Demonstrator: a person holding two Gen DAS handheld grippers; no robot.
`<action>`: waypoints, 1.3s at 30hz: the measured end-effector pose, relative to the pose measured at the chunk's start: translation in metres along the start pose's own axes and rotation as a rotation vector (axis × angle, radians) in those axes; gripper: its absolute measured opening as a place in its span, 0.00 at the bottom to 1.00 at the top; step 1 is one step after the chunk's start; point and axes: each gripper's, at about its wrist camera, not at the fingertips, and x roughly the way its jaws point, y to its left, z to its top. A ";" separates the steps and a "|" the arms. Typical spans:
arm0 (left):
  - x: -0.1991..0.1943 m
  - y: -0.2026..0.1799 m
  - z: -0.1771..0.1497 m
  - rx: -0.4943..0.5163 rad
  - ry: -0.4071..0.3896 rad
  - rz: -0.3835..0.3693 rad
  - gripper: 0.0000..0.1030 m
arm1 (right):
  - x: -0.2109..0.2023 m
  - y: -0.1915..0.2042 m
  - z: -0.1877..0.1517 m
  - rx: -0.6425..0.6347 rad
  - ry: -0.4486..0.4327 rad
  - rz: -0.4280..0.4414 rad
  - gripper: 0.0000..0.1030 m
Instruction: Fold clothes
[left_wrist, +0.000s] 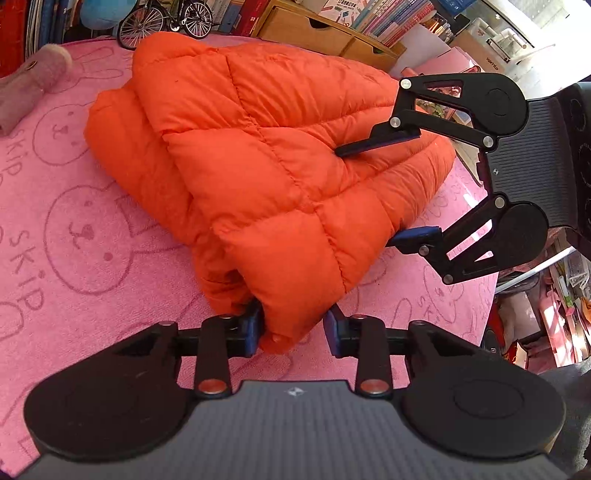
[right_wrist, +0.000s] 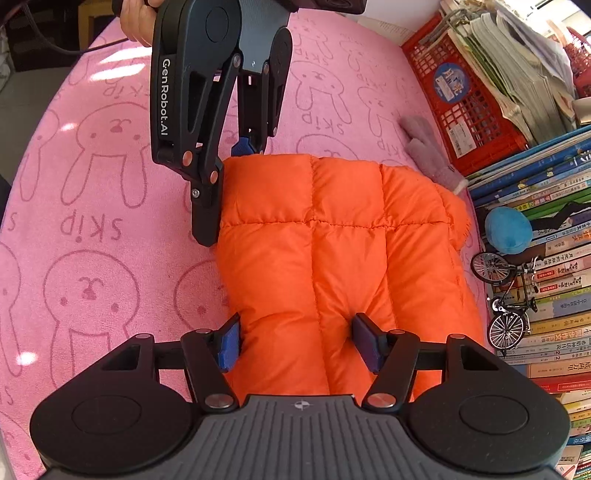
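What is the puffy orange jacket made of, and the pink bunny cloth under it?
The puffy orange quilted jacket looks like smooth, slightly shiny nylon over soft filling: stitched squares bulge. The pink bunny-print cloth looks like fuzzy terry towelling, matte and nubbly.

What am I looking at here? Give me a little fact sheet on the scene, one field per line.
Garment: orange quilted puffer jacket, folded into a thick bundle
Surface: pink bunny-print towel marked "skip"
Left gripper: jaws apart, a jacket corner between the blue pads
Right gripper: jaws wide apart, straddling the jacket's edge
Holder: a hand shows behind the left gripper
Nearby: model bicycle, blue plush ball, red crate, stacked books
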 end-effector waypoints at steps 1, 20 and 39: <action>-0.001 0.000 0.000 0.000 0.003 0.010 0.31 | -0.001 0.001 -0.004 0.000 0.003 -0.007 0.60; -0.009 -0.120 0.057 0.549 0.008 0.263 0.62 | -0.045 -0.010 -0.068 0.060 0.017 0.032 0.48; 0.119 -0.139 0.083 0.671 0.238 0.306 0.65 | -0.026 -0.028 -0.113 -0.084 -0.136 0.138 0.46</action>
